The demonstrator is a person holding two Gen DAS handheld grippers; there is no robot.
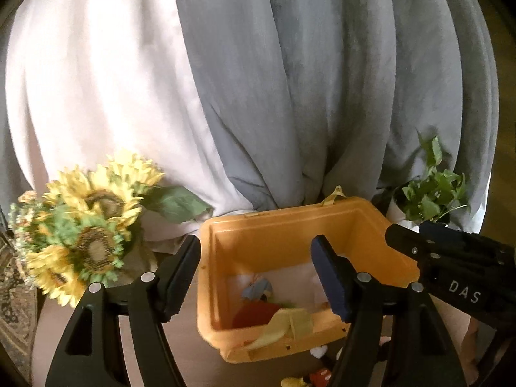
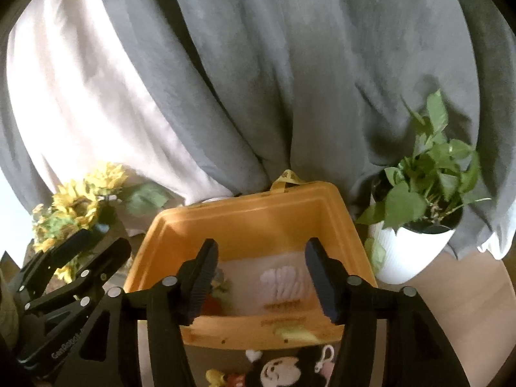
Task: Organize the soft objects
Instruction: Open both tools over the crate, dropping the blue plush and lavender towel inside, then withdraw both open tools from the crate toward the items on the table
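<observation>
An orange plastic bin (image 1: 290, 235) (image 2: 245, 222) stands on the floor before a curtain. Inside lie soft things: a blue-grey toy (image 1: 258, 288), a red piece (image 1: 254, 314), a yellow cloth (image 1: 287, 324) over the front rim, and a white ribbed item (image 2: 285, 282). A Mickey Mouse plush (image 2: 277, 369) (image 1: 319, 375) lies on the floor in front of the bin. My left gripper (image 1: 256, 277) is open and empty over the bin's left wall. My right gripper (image 2: 261, 280) is open and empty above the bin's inside. Each gripper shows in the other's view.
Fake sunflowers (image 1: 80, 225) (image 2: 74, 206) stand left of the bin. A potted green plant in a white pot (image 2: 416, 222) (image 1: 432, 193) stands to the right. Grey and white curtains (image 1: 258, 80) hang behind. A patterned rug (image 1: 13, 290) lies at far left.
</observation>
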